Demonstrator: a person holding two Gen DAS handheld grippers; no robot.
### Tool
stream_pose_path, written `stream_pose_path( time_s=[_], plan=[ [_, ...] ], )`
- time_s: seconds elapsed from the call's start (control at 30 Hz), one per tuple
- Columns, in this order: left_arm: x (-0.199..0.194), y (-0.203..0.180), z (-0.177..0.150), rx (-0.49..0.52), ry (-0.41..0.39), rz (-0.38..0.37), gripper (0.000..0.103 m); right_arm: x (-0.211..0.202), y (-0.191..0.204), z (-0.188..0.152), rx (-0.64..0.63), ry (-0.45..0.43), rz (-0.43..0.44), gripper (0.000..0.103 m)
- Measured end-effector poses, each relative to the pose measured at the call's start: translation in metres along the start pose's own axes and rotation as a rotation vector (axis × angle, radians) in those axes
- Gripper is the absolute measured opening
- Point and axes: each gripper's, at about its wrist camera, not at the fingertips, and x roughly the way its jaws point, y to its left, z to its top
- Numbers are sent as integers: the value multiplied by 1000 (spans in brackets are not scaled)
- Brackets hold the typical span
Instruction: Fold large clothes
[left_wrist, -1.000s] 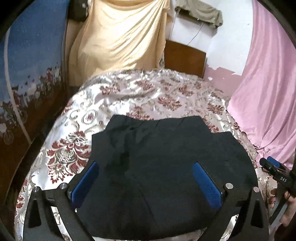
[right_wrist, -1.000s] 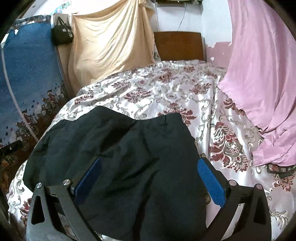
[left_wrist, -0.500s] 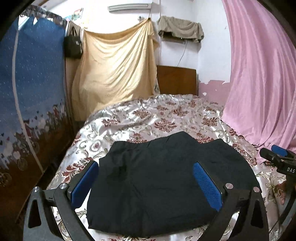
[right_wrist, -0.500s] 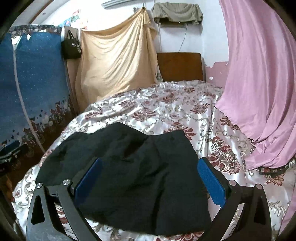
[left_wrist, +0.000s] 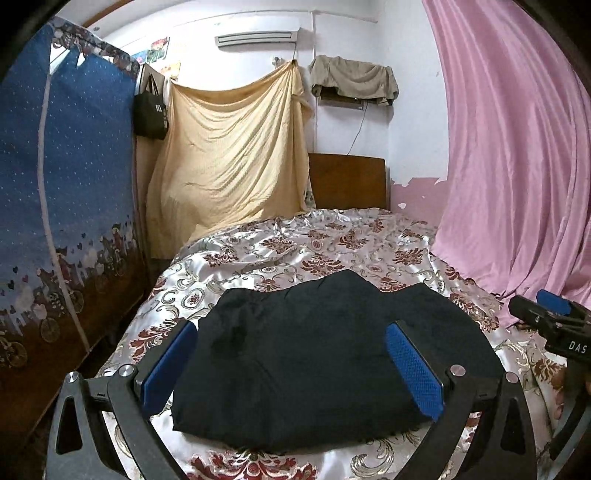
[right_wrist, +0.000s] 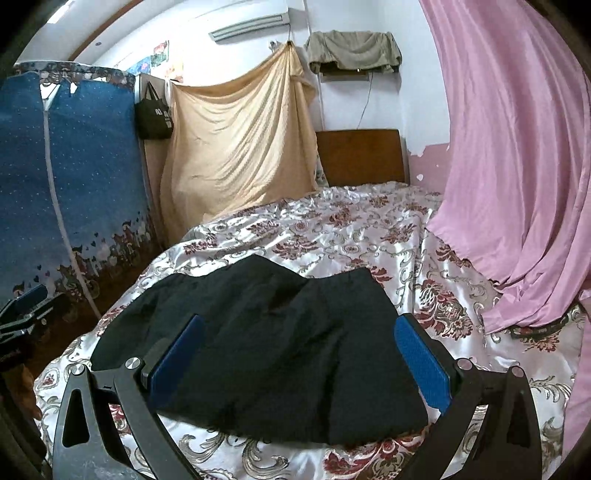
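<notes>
Left tool (left_wrist: 291, 369): I hold it spread wide and empty, raised above the near edge of the garment; both blue pads (left_wrist: 168, 363) are clear of the cloth.
Right tool (right_wrist: 301, 358): likewise wide and empty, above the garment's right half; in the left view it shows at the far right edge, apart from the cloth.
Garment (left_wrist: 325, 354): black, already folded into a compact thick rectangle, lying flat near the foot of the bed (left_wrist: 332, 243), nothing gripping it.
Why so held: with both tools off the cloth, I judge the folding done or nearly so; the wide stance leaves me ready to pinch an edge if another fold is wanted.
Risk: the satin bedspread looks slippery, so a nudge could slide the stack.
Surround: pink curtain (left_wrist: 517, 166) right, blue wardrobe (left_wrist: 66, 184) left.
</notes>
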Motion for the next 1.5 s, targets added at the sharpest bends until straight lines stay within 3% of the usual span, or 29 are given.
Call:
stream_pose_path(
  time_s=[0.37,0.97,1.5],
  plan=[
    [-48,-4,-21,30,-72,33,103,-42,24,-23,-7,-60,15,101],
    [-80,6,-63,17,-57,82,103,-90,55,-68,-57,-92,30,101],
    [-81,15,-90,8,-25,87,103,-96,61,-98,-89,-100,40,101]
  ],
)
